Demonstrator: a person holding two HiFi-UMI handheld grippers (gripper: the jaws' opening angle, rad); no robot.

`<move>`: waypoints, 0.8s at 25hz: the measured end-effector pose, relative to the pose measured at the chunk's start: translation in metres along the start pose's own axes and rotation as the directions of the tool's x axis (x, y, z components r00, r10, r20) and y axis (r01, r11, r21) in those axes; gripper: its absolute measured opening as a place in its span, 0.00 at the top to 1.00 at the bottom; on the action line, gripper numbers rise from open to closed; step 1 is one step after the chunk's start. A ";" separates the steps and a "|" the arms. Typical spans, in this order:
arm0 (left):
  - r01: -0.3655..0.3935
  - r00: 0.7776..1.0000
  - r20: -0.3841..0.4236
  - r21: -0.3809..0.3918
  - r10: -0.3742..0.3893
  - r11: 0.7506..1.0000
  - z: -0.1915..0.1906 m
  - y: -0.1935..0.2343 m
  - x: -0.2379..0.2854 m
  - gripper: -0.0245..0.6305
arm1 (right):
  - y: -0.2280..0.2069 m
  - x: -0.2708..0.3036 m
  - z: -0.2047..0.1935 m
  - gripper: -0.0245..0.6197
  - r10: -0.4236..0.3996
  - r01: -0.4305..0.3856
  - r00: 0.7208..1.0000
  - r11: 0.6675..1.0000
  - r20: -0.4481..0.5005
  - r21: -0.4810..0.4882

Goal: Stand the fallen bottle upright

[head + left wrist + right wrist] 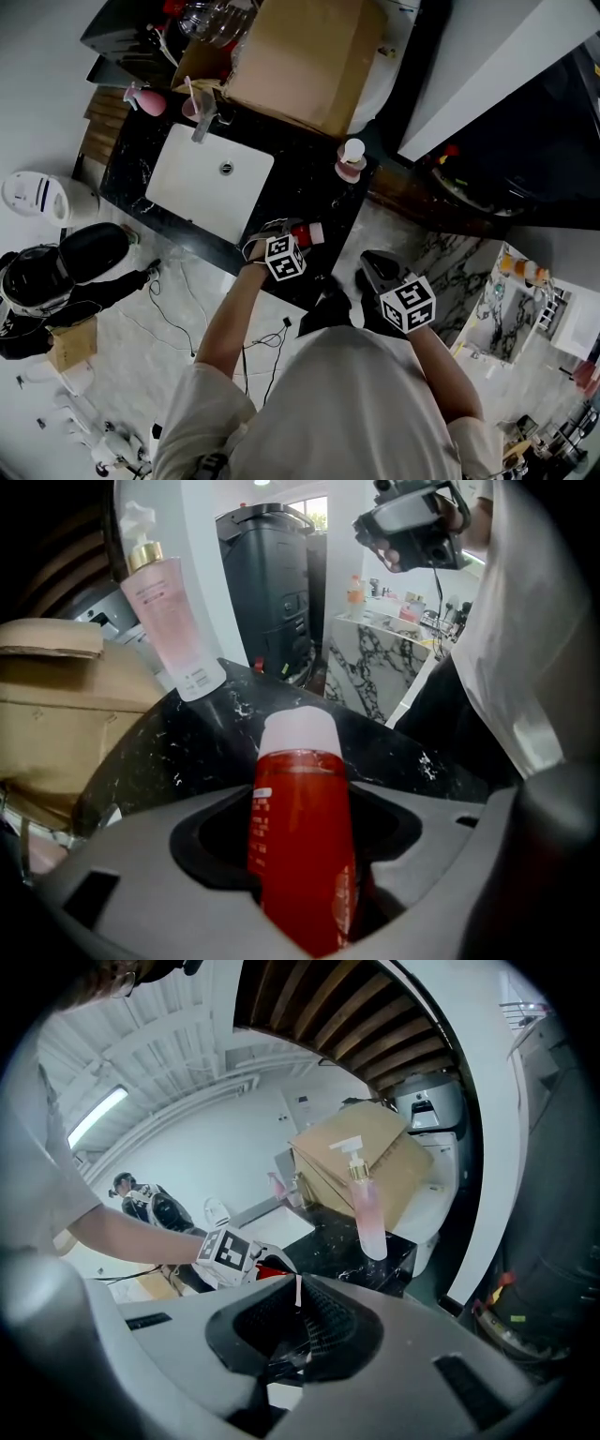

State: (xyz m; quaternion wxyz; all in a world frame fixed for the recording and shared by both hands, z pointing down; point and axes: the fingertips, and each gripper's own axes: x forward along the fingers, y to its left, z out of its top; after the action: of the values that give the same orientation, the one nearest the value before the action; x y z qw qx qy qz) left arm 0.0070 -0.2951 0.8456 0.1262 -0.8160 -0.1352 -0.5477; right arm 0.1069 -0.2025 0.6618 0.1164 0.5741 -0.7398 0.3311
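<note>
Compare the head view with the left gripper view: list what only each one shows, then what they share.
Only the head view: the white sink and a white round appliance on the floor.
Only the left gripper view: a bright window, the white print on the red bottle, and that bottle sitting between the left gripper's jaws.
Both: the red bottle lying on the black counter, the upright pink pump bottle and the cardboard box.
</note>
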 end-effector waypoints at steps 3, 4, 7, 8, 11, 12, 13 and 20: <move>-0.003 1.000 0.000 0.020 0.003 1.000 0.000 -0.002 0.000 0.52 | 0.003 0.001 0.002 0.90 0.004 -0.004 1.000 1.000 0.003 -0.008; -0.005 1.000 -0.003 0.030 0.005 1.000 0.001 -0.003 -0.001 0.52 | 0.004 0.001 0.003 0.90 0.005 -0.005 1.000 1.000 0.004 -0.011; -0.018 1.000 -0.009 0.059 0.018 0.998 0.001 -0.008 -0.002 0.52 | 0.004 0.000 0.004 0.90 0.008 -0.008 1.000 1.000 0.008 -0.019; -0.026 1.000 -0.009 0.065 0.027 0.998 0.002 -0.008 -0.004 0.52 | 0.004 -0.001 0.004 0.90 0.009 -0.008 1.000 1.000 0.009 -0.021; -0.053 0.999 0.000 0.066 0.053 0.996 0.003 -0.008 -0.011 0.52 | 0.006 -0.001 0.006 0.90 0.012 -0.012 1.000 1.000 0.011 -0.027; -0.061 0.998 0.004 0.064 0.061 0.996 0.004 -0.007 -0.015 0.52 | 0.006 -0.001 0.007 0.90 0.014 -0.014 1.000 0.999 0.012 -0.029; -0.068 0.998 0.010 0.061 0.068 0.996 0.004 -0.006 -0.019 0.52 | 0.006 -0.001 0.008 0.90 0.017 -0.017 1.000 0.999 0.013 -0.031; -0.132 0.990 0.056 0.013 0.131 0.991 0.007 -0.001 -0.046 0.52 | 0.014 -0.003 0.013 0.90 0.041 -0.040 0.999 0.998 0.018 -0.053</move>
State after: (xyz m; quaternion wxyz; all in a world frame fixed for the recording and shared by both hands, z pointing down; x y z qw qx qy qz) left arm -0.0034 -0.2958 0.8006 0.1653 -0.8368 -0.0892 -0.5142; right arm 0.0973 -0.2065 0.6459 0.1176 0.5587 -0.7609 0.3084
